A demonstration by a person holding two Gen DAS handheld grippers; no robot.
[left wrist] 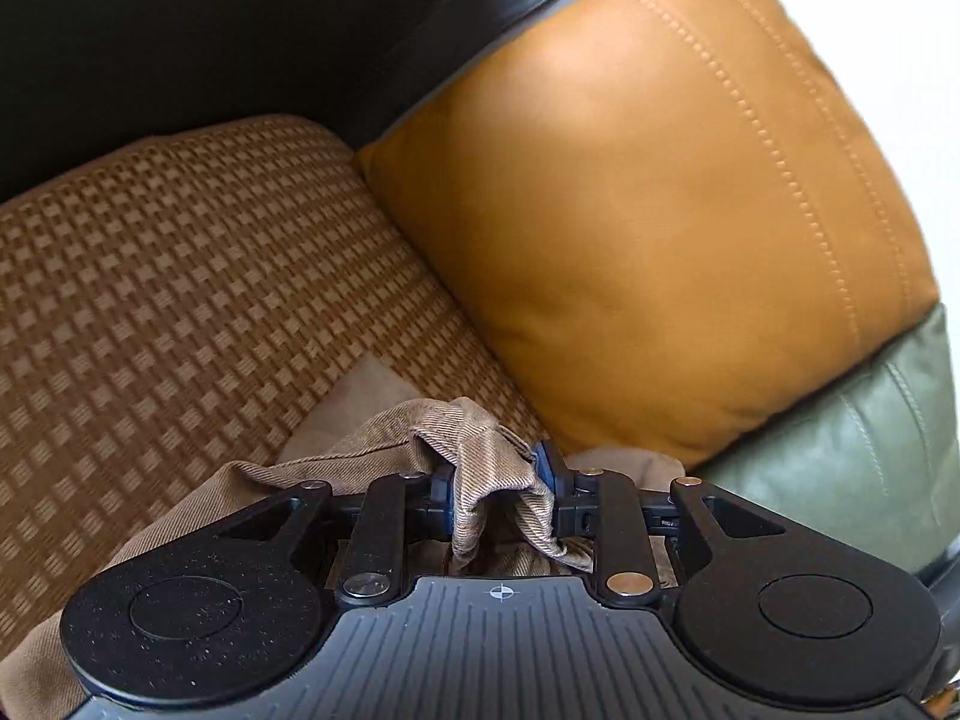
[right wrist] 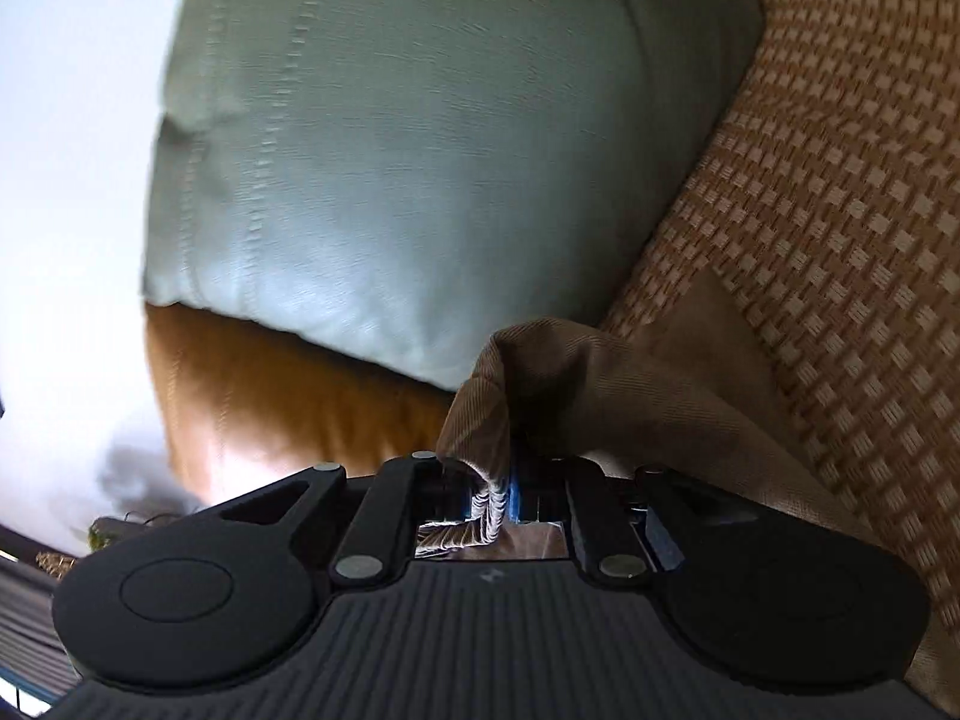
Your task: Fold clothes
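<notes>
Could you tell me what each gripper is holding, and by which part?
Both hold the tan garment: left gripper pinches a bunched edge, right gripper a folded edge.

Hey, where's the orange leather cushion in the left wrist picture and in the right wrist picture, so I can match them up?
Left wrist view: the orange leather cushion fills the upper right, above the green cushion.
Right wrist view: the orange leather cushion sits lower left, under the green cushion.
Shared landmark: the checked woven seat cover, left in the left wrist view, on the right in the right wrist view.
</notes>
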